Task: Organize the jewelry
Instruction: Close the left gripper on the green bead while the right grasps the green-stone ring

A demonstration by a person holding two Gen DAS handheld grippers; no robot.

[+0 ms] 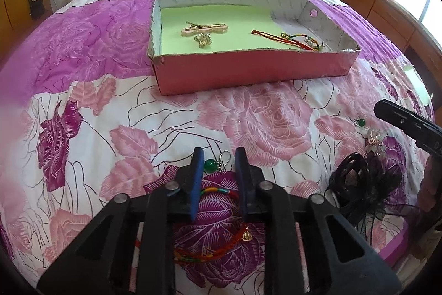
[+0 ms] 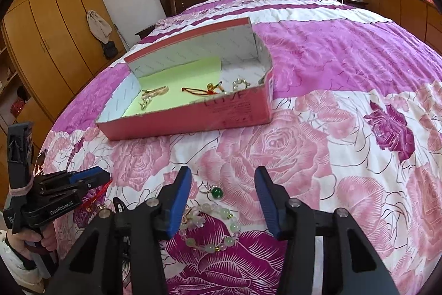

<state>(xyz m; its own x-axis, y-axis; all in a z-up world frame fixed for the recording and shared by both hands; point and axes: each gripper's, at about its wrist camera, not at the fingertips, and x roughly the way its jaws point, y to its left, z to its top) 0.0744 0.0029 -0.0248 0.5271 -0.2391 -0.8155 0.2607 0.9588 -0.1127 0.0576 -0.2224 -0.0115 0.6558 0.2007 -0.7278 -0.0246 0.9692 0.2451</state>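
On left hand-held gripper (image 2: 106, 176), narrowly parted: "GenRobot.AI"; right hand-held gripper (image 2: 222, 201) wide.

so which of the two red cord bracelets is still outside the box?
The red cord bracelet lying on the bedspread under the left gripper, its multicolour wrap between the open fingers. The other red bracelet already lies inside the pink box.

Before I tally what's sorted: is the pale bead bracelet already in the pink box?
No, the pale bead bracelet lies on the bedspread.
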